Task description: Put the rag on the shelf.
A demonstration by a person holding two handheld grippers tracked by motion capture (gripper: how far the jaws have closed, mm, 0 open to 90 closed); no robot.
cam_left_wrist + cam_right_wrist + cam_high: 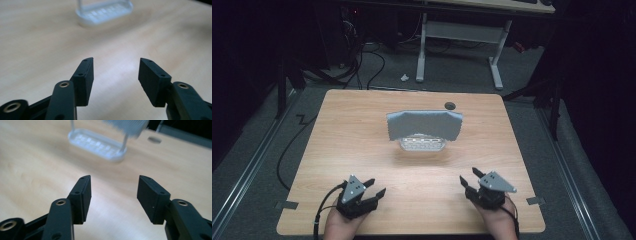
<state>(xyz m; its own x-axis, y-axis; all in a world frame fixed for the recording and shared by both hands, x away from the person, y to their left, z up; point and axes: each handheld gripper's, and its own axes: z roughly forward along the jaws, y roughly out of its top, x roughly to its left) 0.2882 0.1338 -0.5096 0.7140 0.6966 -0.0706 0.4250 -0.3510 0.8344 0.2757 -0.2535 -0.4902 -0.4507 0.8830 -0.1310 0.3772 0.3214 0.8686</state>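
A grey cloth [424, 125] hangs over a small clear rack whose white base [422, 145] rests on the middle of the wooden table [362, 150]. My left gripper [374, 187] sits near the front left edge, open, with nothing between its jaws. My right gripper [469, 179] sits near the front right, also open and holding nothing. In the left gripper view the rack base [105, 12] lies ahead beyond my open gripper [116, 61]. In the right gripper view the base [97, 143] and the blurred cloth [126, 126] lie ahead of my gripper [113, 178].
A small dark round hole [450, 105] marks the table's far edge. Beyond the table stands a desk with white legs [496, 65] and cables [372, 70] on the grey floor. Tape tabs [536, 200] stick out at the front corners.
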